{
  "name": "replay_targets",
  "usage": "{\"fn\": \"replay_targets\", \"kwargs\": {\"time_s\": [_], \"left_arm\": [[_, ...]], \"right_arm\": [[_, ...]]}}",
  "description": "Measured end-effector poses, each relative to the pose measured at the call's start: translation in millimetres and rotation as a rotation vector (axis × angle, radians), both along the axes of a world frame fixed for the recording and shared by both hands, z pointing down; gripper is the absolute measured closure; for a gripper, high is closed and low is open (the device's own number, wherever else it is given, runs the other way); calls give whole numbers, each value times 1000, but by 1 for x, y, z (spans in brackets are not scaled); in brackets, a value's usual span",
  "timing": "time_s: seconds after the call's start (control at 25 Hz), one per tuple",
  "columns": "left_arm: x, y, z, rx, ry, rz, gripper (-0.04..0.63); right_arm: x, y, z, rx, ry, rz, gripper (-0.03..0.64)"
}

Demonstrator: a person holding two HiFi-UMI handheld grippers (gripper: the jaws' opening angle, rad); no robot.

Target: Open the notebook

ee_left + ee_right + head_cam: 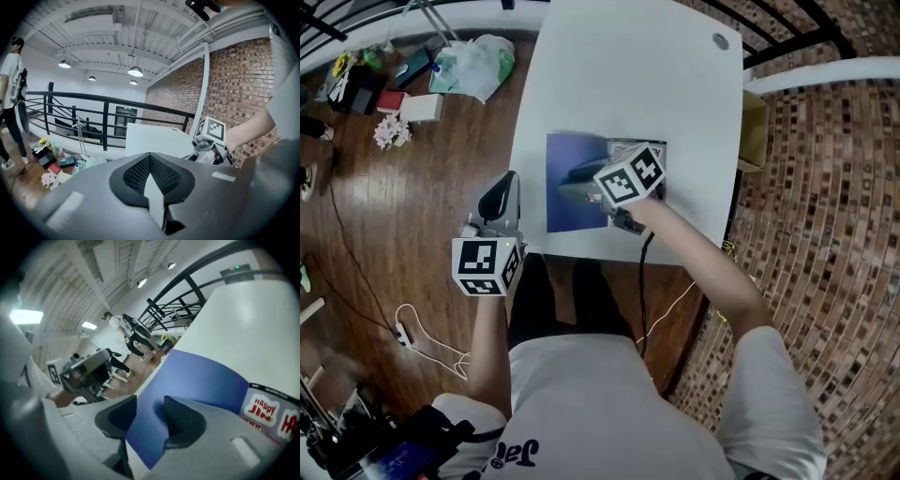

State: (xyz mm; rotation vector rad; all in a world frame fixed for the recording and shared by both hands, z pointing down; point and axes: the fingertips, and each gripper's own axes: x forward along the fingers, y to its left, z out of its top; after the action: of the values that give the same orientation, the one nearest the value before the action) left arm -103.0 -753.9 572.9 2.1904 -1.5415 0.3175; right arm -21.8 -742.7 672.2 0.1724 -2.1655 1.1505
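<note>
Clearly nothing is opened yet: the notebook [570,216] lies flat and closed near the front edge of the worktop [628,75]. The right tongs [150,403] hover over its blue cover, partly spread, gripping nothing. The left tongs [150,157] are closed and empty, off the worktop's left side. Lifting the cover remains.

Notebook [577,183] cover was logged as plain blue, no pattern. White strip [265,411] beside the blue was printed with red lettering. Table [628,75] was seen as plain white. Right gripper [145,416] and left gripper [150,161] were finished in grey, with black pads. Right marker cube [630,174] and left marker cube [487,265] were patterned with black-and-white squares. Floor [375,206] was laid in brown wood planks. Brick wall [234,79] was coloured red-brown, with pale mortar lines. Railing [105,110] was painted black.
</note>
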Motion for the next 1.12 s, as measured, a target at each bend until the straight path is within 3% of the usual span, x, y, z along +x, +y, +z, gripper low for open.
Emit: {"fn": "replay_targets", "kwargs": {"time_s": [0.24, 0.44, 0.52, 0.6, 0.72, 0.8, 1.0, 1.12], "left_arm": [[2, 3, 4, -3, 12, 23, 580], [-4, 8, -6, 6, 17, 48, 580], [-6, 10, -16, 17, 23, 59, 579], [-7, 9, -33, 45, 36, 66, 580], [-7, 4, -62, 105, 67, 74, 580], [-6, 4, -76, 128, 85, 79, 580], [19, 17, -121, 230, 90, 95, 580], [46, 40, -147, 299, 59, 130, 579]], "right_arm": [[1, 2, 46, 364, 319, -168, 624], [-5, 11, 58, 644, 522, -318, 624], [-9, 11, 56, 641, 505, -214, 624], [-12, 2, 30, 587, 381, 17, 626], [0, -15, -49, 633, 215, 327, 624], [15, -8, -104, 670, 131, 478, 626], [83, 32, -188, 806, 98, 691, 624], [114, 51, -221, 923, 103, 707, 624]]}}
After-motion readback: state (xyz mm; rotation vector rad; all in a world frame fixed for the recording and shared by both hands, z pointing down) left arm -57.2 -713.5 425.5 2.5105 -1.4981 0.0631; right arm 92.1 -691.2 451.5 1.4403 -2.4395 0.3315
